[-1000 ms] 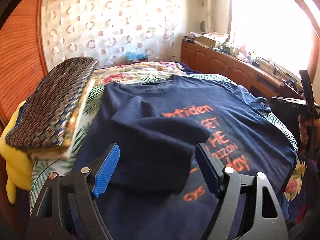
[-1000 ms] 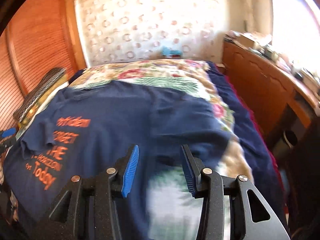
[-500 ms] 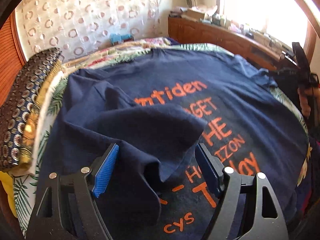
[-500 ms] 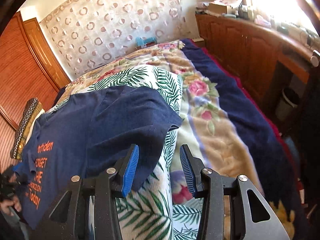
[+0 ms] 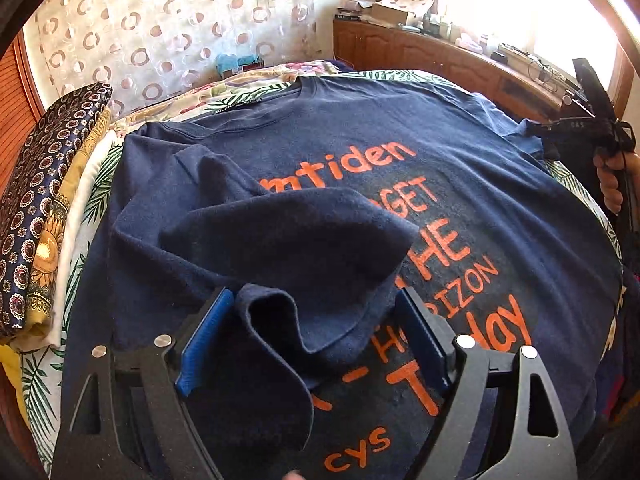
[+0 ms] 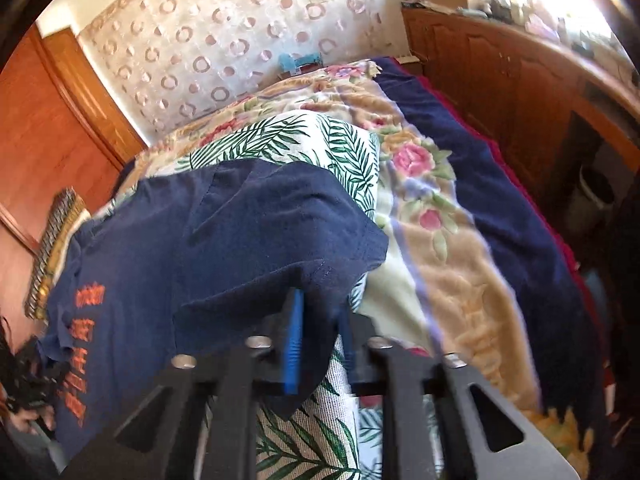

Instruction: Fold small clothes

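The navy cotton-knit T-shirt (image 5: 400, 128) looks soft and matt, with a faintly fuzzy nap; its orange printed lettering (image 5: 440, 240) is flat, slightly cracked and dull. The left gripper (image 5: 316, 336) has matt black, grainy plastic arms, shiny metal screw heads and ribbed blue rubbery pads (image 5: 204, 340). Beneath, the palm-leaf printed bedsheet (image 6: 280, 140) is smooth woven cloth; the floral blanket (image 6: 452, 272) to the right looks plush. The far brown wooden cabinet (image 6: 500, 72) is glossy.

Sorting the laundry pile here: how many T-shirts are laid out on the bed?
1: the navy T-shirt with orange lettering lies spread across the bed. Others may be hidden in the folded stack beside it.
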`<state>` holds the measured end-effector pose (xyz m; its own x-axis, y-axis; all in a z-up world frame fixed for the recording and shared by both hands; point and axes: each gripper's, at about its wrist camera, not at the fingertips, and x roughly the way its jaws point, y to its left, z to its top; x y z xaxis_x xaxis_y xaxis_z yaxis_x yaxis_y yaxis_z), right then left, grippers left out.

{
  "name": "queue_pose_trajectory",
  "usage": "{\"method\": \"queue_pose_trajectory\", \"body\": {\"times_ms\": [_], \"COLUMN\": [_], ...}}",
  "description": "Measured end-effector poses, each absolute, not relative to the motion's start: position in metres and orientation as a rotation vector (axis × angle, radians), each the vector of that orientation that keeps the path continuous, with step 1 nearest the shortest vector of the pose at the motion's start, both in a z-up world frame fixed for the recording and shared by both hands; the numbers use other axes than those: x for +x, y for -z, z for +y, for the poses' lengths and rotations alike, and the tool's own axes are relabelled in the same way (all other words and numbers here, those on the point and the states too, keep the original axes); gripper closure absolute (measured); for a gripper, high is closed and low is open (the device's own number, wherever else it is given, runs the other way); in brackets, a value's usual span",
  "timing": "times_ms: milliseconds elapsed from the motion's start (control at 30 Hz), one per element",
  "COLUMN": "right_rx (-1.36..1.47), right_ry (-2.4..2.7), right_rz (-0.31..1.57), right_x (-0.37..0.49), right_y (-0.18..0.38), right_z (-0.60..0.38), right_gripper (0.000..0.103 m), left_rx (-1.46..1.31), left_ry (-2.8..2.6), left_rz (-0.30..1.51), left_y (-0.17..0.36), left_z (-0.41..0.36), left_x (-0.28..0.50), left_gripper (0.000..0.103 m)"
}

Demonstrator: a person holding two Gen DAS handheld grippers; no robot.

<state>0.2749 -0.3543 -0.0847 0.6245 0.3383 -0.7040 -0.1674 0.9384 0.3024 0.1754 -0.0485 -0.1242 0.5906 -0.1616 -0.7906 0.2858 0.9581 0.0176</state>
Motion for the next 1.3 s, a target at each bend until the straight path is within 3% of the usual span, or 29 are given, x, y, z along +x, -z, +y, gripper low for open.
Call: {"method": "queue_pose_trajectory", "body": {"times_ms": [300, 467, 500, 600, 633, 933, 1167, 1267, 1300], "right_rx": [-0.001, -0.111, -0.133, -0.164, -0.151, -0.075, -0.12, -0.155, -0.163], "right_ry": [-0.408, -0.593, -0.617, -0.619, -0.633, -0.523, -0.495, -0.489, -0.494], "right_rz": [0.629, 0.607, 0.616, 0.636, 0.638, 0.746, 0.85, 0.847, 0.844], "right_x": [0.24, 0.214, 0.21, 0.205, 0.204, 0.241, 0.268, 0.27, 0.27], "right_y": [0.007, -0.012, -0.011, -0.003, 0.0, 0.028, 0.061, 0.062, 0.061], "right_z": [-0.287, -0.215, -0.202, -0.188, -0.19, -0.214, -0.202, -0.19, -0.188], "right_gripper": [0.098, 0.098, 0.094, 0.063, 0.062, 0.062, 0.062, 0.07, 0.081], "left_rx": [0.148, 0.147, 0.147, 0.148, 0.148, 0.151, 0.079, 0.047, 0.039], "left_ry": [0.261, 0.262, 0.261, 0.261, 0.261, 0.243, 0.274, 0.264, 0.258], "left_rz": [0.901, 0.902, 0.901, 0.902, 0.903, 0.902, 0.764, 0.728, 0.721], "left_y": [0.125, 0.125, 0.125, 0.125, 0.125, 0.118, 0.077, 0.065, 0.062], "left_z": [-0.049, -0.05, -0.05, -0.05, -0.049, -0.048, -0.029, -0.013, -0.009], "left_x": [0.175, 0.176, 0.176, 0.177, 0.177, 0.17, 0.148, 0.148, 0.15], "left_gripper": [0.02, 0.02, 0.02, 0.02, 0.02, 0.019, 0.019, 0.019, 0.019]}}
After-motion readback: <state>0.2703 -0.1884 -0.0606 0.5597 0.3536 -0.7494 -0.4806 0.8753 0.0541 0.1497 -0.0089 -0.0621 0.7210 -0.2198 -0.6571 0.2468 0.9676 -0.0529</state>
